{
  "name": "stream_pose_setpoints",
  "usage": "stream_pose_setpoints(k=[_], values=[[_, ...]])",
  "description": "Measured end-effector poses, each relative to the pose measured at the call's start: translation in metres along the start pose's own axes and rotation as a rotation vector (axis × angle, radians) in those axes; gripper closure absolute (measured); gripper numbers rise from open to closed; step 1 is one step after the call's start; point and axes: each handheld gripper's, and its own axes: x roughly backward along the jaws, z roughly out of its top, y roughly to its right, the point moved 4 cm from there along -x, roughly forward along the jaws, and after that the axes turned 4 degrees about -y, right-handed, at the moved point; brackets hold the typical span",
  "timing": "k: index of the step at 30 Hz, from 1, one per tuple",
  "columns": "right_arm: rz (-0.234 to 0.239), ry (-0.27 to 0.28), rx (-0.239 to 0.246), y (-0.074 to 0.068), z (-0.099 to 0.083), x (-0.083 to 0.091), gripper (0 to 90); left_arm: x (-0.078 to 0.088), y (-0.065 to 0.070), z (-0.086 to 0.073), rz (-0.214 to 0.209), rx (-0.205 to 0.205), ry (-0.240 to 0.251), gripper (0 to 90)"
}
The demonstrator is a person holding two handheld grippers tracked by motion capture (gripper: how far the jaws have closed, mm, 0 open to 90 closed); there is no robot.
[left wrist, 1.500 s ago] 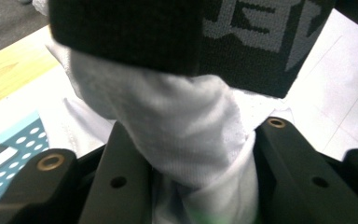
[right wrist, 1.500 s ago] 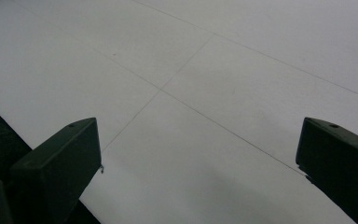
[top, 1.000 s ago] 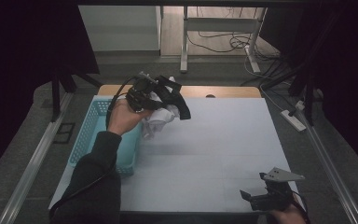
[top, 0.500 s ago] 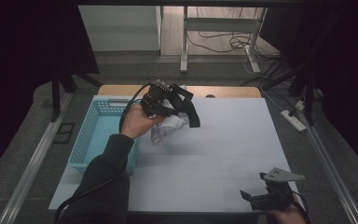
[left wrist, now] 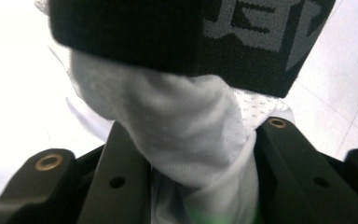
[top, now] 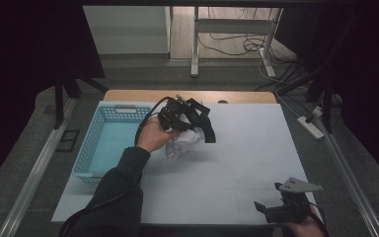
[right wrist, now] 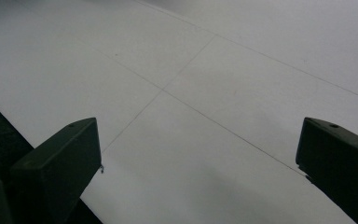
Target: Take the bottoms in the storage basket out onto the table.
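Observation:
A crumpled white mesh garment with a black band bearing grey letters hangs just above the white table sheet, right of the basket. My left gripper is shut on it. In the left gripper view the white fabric is bunched between both jaws of my left gripper, and the black band drapes across the top. At the table's near right corner my right gripper rests low. In its own view my right gripper stands open over bare sheet with nothing between its jaws.
A light blue plastic basket stands at the table's left edge, close to my left forearm. The wooden tabletop edge shows behind the sheet. Table legs and cables lie on the floor beyond.
My left hand has carried the garment rightward and down, from above the basket's right rim to over the white sheet. My right gripper has stayed put.

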Motion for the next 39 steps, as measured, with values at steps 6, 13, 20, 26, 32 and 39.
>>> stream_pose_setpoints(k=[6, 13, 20, 26, 32, 39], values=[[0.001, 0.0, 0.002, 0.0, 0.0, 0.0, 0.3, -0.016, 0.003, -0.003, -0.019, 0.001, -0.024, 67.5], [0.001, -0.002, 0.006, 0.0, 0.0, 0.0, 0.3, -0.033, 0.006, -0.006, -0.021, 0.005, -0.051, 67.4], [0.001, -0.003, 0.007, 0.0, 0.0, 0.0, 0.3, -0.047, 0.007, -0.01, -0.03, 0.016, -0.069, 67.3], [0.0, -0.002, 0.008, -0.001, 0.0, 0.0, 0.3, -0.058, 0.005, -0.015, -0.028, 0.034, -0.081, 66.8], [0.0, -0.003, 0.009, -0.001, 0.0, 0.0, 0.3, -0.066, 0.0, -0.02, -0.018, 0.062, -0.09, 66.4], [0.001, -0.003, 0.01, -0.001, 0.0, 0.0, 0.4, -0.073, -0.001, -0.023, -0.007, 0.076, -0.1, 65.5]])
